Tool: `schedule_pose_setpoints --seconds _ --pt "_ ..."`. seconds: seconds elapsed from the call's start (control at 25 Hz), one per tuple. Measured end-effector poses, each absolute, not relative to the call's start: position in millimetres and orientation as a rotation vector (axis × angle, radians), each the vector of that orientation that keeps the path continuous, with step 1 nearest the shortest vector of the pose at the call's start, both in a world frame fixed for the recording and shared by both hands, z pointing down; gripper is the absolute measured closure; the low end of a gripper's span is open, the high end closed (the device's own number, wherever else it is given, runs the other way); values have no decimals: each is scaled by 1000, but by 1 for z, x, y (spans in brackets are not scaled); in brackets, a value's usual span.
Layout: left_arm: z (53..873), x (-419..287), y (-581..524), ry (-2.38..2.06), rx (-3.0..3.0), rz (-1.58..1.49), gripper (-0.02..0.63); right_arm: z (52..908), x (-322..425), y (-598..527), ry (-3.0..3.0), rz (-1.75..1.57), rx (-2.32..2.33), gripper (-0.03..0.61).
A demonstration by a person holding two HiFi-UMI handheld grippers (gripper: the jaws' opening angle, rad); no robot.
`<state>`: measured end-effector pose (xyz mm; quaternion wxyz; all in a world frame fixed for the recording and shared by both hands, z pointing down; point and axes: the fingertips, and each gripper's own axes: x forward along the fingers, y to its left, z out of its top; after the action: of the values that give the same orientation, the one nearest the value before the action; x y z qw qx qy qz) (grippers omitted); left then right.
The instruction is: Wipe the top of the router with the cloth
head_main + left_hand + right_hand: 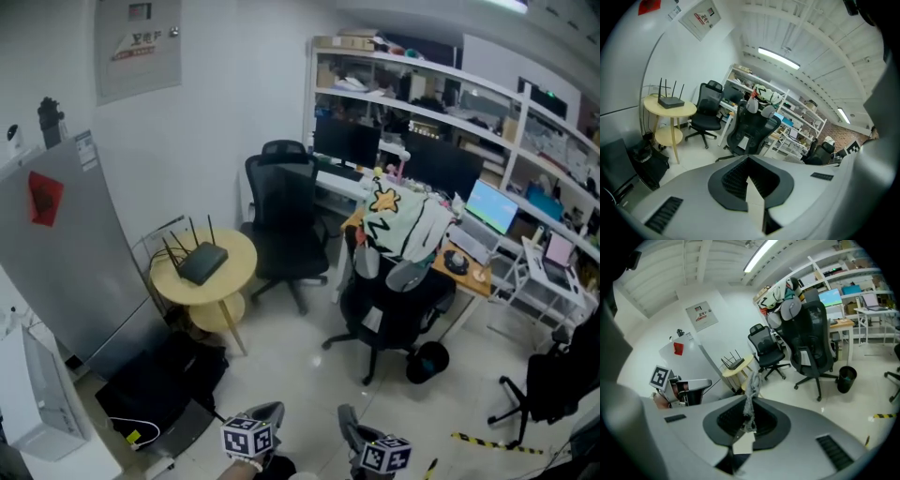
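A desk chair draped with clothes stands ahead of the right claw. A round yellow table stands well ahead and left of the left claw, beside a grey cabinet. The black router lies on that table, antennas up, far from both claws. The right claw is clamped on a grey cloth, which sticks out past its tips. The left claw's jaws meet with nothing between them.
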<state>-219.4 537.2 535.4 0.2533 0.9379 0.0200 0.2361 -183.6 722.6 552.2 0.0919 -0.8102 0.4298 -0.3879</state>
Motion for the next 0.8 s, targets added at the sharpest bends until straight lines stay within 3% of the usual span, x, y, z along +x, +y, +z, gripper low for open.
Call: schedule_pose_setpoints --seconds 0.32,0.8 --pt "510 -171 408 -85 2581 564 615 528 -110 586 1484 -1142 -2395 540" --pt "512 -187 276 -326 2526 495 615 520 -82 411 1824 -1163 -2322 540"
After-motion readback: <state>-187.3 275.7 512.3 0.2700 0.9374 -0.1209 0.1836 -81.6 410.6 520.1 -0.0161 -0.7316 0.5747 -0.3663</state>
